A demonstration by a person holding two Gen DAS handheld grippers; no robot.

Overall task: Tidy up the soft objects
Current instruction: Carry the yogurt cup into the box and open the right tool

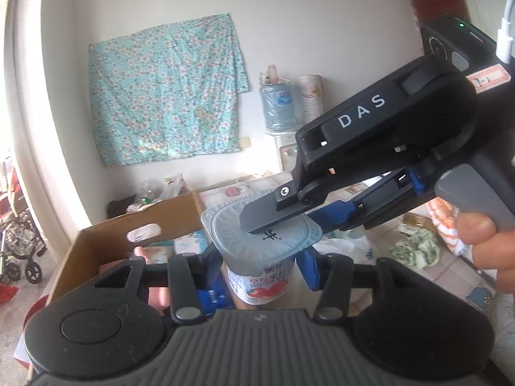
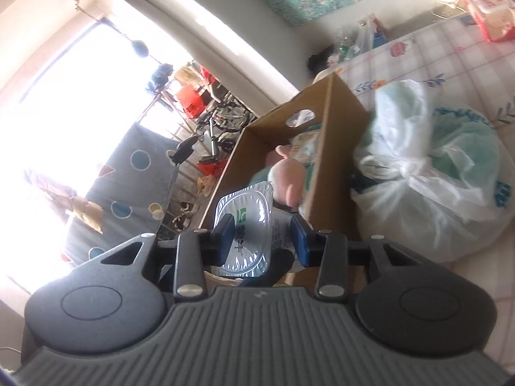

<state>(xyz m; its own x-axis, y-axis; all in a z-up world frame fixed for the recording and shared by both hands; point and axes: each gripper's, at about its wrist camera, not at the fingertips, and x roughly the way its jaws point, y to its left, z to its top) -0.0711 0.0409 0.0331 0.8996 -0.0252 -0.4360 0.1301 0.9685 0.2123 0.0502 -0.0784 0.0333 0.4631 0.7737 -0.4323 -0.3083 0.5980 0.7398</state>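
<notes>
Two grippers on one yogurt cup (image 1: 261, 276): left gripper (image 1: 260, 271) clamped round the body; right gripper (image 1: 283, 217) pinching lid and, apparently, underside. Cardboard box (image 1: 106, 241) at 9 o'clock; plastic bag (image 2: 431, 173) at 3.

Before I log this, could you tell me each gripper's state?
Left gripper: closed on the yogurt cup.
Right gripper: closed on the same cup.

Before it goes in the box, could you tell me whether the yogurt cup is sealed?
Sealed: the foil lid lies flat across the yogurt cup.
</notes>
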